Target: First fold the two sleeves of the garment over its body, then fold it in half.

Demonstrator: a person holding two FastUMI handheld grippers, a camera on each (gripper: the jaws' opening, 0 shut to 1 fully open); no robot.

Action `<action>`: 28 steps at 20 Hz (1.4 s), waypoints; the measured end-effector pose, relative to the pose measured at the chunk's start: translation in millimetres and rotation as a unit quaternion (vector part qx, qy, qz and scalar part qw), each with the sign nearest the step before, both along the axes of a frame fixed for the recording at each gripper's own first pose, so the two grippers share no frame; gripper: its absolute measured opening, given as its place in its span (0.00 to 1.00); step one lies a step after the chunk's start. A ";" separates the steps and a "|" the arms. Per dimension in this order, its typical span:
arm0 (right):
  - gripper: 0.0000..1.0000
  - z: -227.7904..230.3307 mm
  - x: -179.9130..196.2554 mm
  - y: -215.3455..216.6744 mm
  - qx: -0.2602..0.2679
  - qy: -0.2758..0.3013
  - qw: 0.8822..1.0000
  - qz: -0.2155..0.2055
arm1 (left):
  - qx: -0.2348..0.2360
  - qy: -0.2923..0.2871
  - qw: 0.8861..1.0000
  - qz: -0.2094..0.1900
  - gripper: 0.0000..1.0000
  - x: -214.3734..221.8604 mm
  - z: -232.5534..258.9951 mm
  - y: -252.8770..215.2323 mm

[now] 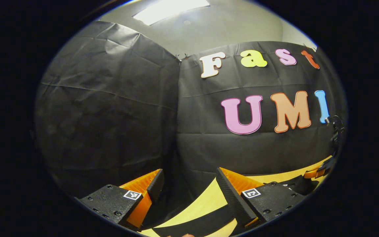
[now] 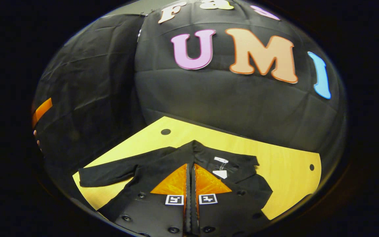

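Observation:
In the right gripper view a black long-sleeved garment [image 2: 163, 164] lies flat on the yellow table [image 2: 285, 168], collar and white label [image 2: 221, 173] toward the wall. One sleeve [image 2: 107, 176] stretches out flat to the left; the other side lies bunched near the body [image 2: 258, 187]. My right gripper [image 2: 191, 166] is shut, tips over the collar area; I see no cloth between the fingers. My left gripper [image 1: 189, 176] is open, raised and aimed at the wall. A black band of garment [image 1: 196, 225] crosses the table below it.
The black cloth wall stands close behind the table. Round holes [image 2: 165, 132] mark the tabletop near its far edge. The left gripper's orange part [image 2: 41, 110] and a hand's fingertips [image 2: 35, 133] show at the far left. The right gripper's orange body [image 1: 321, 169] sits at the far right.

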State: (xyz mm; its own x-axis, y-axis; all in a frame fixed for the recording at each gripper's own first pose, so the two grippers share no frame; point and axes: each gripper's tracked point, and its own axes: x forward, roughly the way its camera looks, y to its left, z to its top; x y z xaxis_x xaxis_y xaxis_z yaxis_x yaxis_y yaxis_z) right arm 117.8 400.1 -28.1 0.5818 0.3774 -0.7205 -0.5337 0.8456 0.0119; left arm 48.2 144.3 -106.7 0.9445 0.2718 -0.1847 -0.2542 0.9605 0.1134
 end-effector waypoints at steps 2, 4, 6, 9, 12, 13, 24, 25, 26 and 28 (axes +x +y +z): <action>0.02 -13.5 -3.7 20.7 -0.007 0.010 1.000 0.015 | 0.001 0.003 1.000 0.005 0.95 -0.4 -5.3 11.9; 0.02 -26.9 -1.2 37.4 -0.015 0.018 0.999 0.025 | 0.000 0.006 1.000 0.009 0.95 -1.2 -9.2 21.0; 0.02 -39.7 1.0 50.7 -0.024 0.025 0.999 0.032 | -0.001 0.008 1.000 0.013 0.95 -1.2 -13.2 29.8; 0.02 -48.5 3.7 62.0 -0.047 0.025 0.998 0.038 | 0.000 0.012 1.000 0.016 0.95 0.4 -17.2 35.0; 0.61 -27.3 7.0 77.4 -0.010 -0.020 0.999 0.044 | 0.001 0.007 1.000 0.016 0.95 0.4 -17.2 36.6; 0.80 -19.0 13.6 77.1 -0.007 -0.044 0.998 0.044 | 0.001 0.007 1.000 0.016 0.95 0.4 -17.9 37.6; 1.00 58.5 8.7 36.0 0.021 -0.131 0.991 -0.006 | -0.029 0.061 0.997 0.027 1.00 1.1 -87.6 57.0; 1.00 65.9 7.6 31.7 0.026 -0.136 0.990 -0.014 | -0.031 0.071 0.997 0.026 1.00 -0.7 -100.2 58.1; 0.97 70.9 6.5 26.3 0.029 -0.141 0.989 -0.023 | -0.035 0.083 0.996 0.024 0.95 -6.0 -114.1 60.1; 0.99 82.6 5.1 18.8 0.038 -0.151 0.987 -0.039 | -0.050 0.119 0.992 0.015 0.95 -17.0 -145.3 61.2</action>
